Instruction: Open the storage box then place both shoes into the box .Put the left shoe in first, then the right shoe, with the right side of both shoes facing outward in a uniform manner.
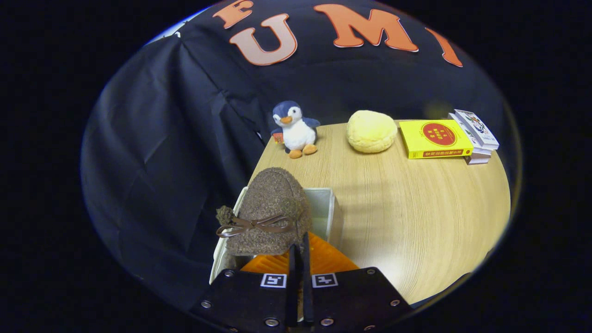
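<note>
Screwed black tongs (299, 259), square markers

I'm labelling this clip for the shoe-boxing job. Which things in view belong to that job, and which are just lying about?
Part of the job:
- brown shoe, pinched by the hand-held gripper above the box
- white storage box, open, orange flap by the fingers

Just lying about:
- penguin toy
- yellow round cushion
- yellow book
- stack of books
</note>
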